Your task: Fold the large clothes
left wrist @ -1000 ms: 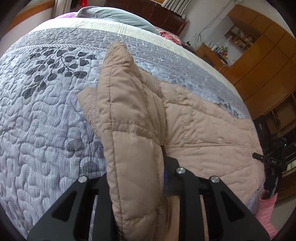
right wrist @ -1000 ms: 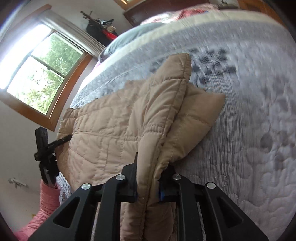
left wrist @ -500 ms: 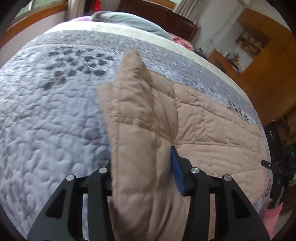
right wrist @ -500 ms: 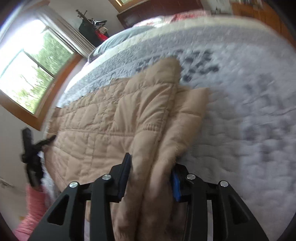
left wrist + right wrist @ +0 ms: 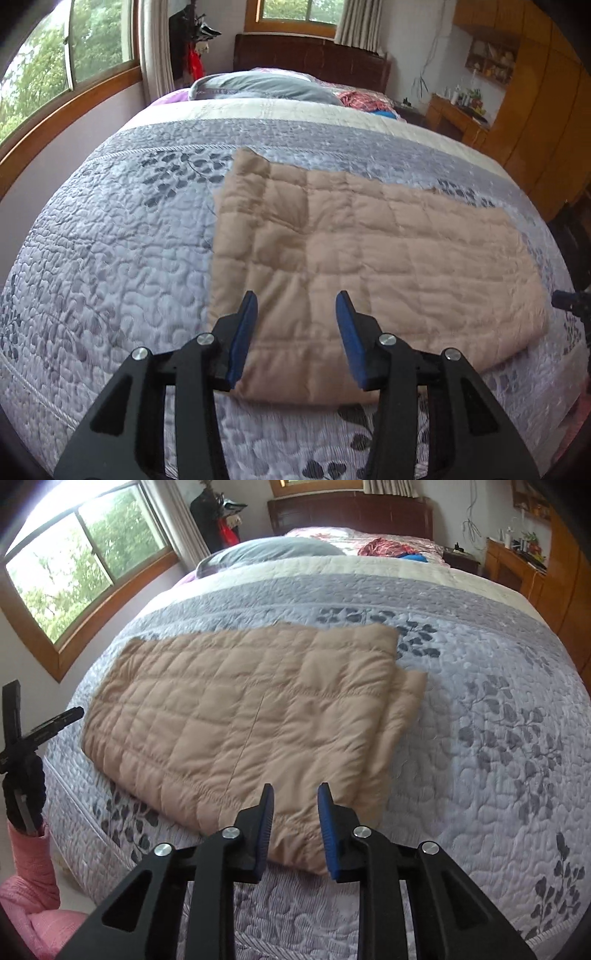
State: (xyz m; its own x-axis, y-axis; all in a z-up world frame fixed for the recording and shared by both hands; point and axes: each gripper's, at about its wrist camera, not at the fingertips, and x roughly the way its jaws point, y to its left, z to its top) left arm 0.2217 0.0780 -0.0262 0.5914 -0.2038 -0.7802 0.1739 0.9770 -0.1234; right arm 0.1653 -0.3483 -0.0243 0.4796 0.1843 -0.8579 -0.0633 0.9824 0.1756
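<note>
A tan quilted jacket [image 5: 369, 251] lies folded flat on the grey leaf-patterned bedspread [image 5: 110, 258]. Its near edge sits close to the foot of the bed. My left gripper [image 5: 297, 297] hovers open above the jacket's near left corner, with nothing between its blue pads. In the right wrist view the jacket [image 5: 240, 709] stretches leftward, a lower layer poking out at its right side. My right gripper [image 5: 295, 788] hangs above the near right corner. Its jaws are closing with a narrow gap, and nothing is between them.
A grey pillow [image 5: 258, 86] and red cloth [image 5: 388, 548] lie by the dark headboard [image 5: 310, 61]. Wooden cupboards [image 5: 535, 110] stand to the right and windows [image 5: 92, 561] to the left. A pink sleeve [image 5: 29, 856] shows at the bed's near left edge.
Both grippers let go of the jacket's folded edge and drew back and up. The raised fold now lies flat on the bed. The right jaws opened wider, then narrowed.
</note>
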